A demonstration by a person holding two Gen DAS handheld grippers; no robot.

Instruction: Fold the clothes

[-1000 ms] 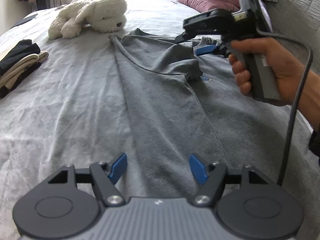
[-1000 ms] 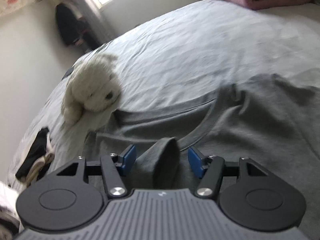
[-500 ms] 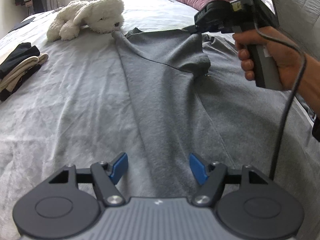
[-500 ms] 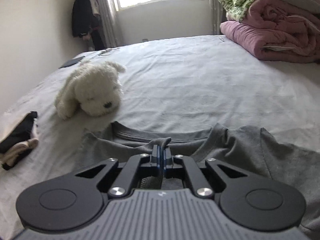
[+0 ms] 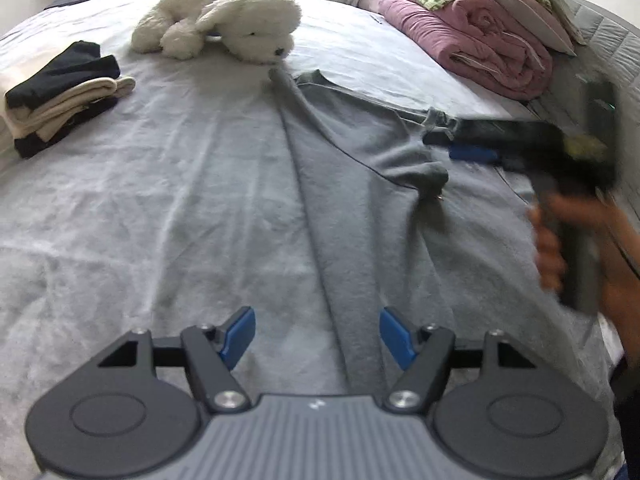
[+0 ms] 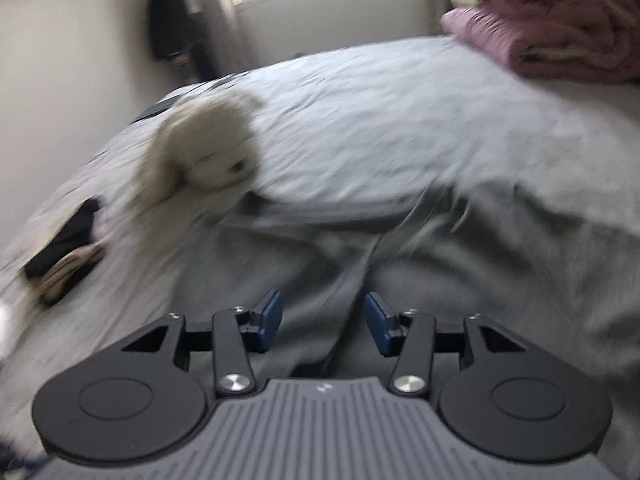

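A grey T-shirt lies spread on the bed, its left side folded over into a long straight edge and its sleeve lying on the chest. My left gripper is open and empty, low over the folded edge near the hem. My right gripper is open and empty just above the shirt near the collar. It shows blurred in the left wrist view, next to the folded sleeve.
A white plush dog lies at the shirt's far shoulder. A stack of folded black and beige clothes sits at the left. Rolled pink blankets are at the far right. The grey bedsheet lies left of the shirt.
My right gripper was shut on the sleeve half a second ago; it has let go, opened and swung down to the right. The sleeve now rests on the shirt. My left gripper stayed open.
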